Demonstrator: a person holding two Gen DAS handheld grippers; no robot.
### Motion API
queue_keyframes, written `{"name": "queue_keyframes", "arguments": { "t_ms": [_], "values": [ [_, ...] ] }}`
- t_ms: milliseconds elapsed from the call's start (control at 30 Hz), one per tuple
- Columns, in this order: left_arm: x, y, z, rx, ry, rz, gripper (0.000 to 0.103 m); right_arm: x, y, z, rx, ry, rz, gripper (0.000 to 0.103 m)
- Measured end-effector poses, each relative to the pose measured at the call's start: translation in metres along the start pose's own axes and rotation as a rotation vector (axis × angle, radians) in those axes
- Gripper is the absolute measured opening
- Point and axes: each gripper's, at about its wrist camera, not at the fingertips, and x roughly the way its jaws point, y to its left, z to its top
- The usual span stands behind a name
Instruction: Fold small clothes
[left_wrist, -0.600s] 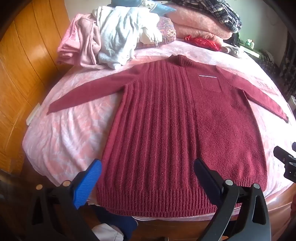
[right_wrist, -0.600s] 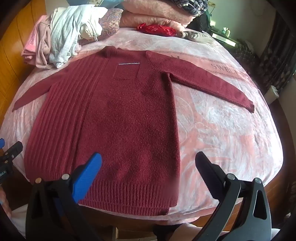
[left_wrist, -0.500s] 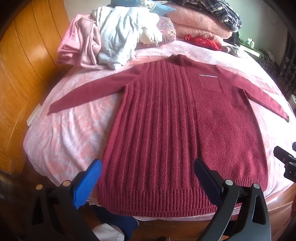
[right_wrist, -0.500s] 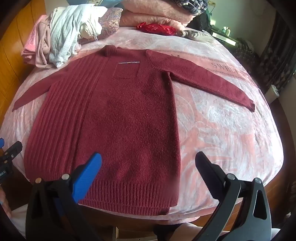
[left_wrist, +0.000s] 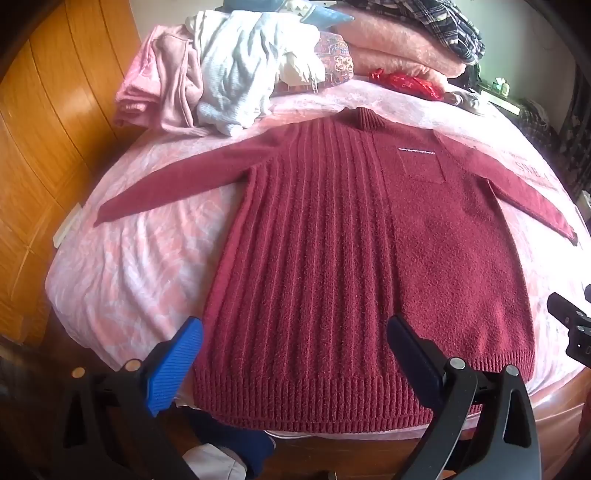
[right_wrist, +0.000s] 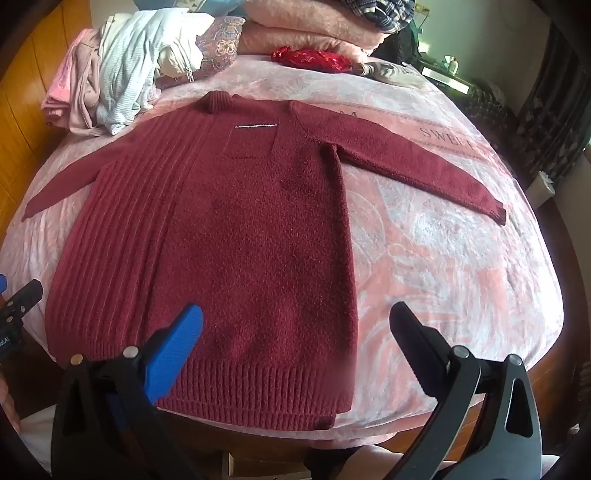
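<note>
Hovering over the near edge of the bed, my left claw (left_wrist: 295, 354) was spread wide and gripped nothing, its blue finger (left_wrist: 173, 369) off the sweater's left side and its black finger above the ribbed hem. My right claw (right_wrist: 295, 343) was spread just as wide and held nothing, blue finger over the hem, black finger over bare bedspread. The maroon sweater (left_wrist: 369, 258) lay flat, face up, on the pink bedspread (right_wrist: 443, 277), hem at the near bed edge, collar away from me, both sleeves angled outward. Open bedspread showed on either side of the body, widest beyond the right sleeve (right_wrist: 413, 162). Past the collar, a heap of pale clothes (left_wrist: 229, 81) and folded pink blankets (right_wrist: 306, 33) crowded the far end, well apart from the sweater. A wooden panel (left_wrist: 44, 147) ran along the left side.
</note>
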Motion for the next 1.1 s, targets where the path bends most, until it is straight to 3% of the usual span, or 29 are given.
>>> {"name": "queue_keyframes", "arguments": {
  "t_ms": [1100],
  "values": [
    [0.0018, 0.0015, 0.0005, 0.000, 0.002, 0.002, 0.099, -0.0037, 0.0020, 0.0004, -0.018, -0.024, -0.007, 0.100]
  ]
}}
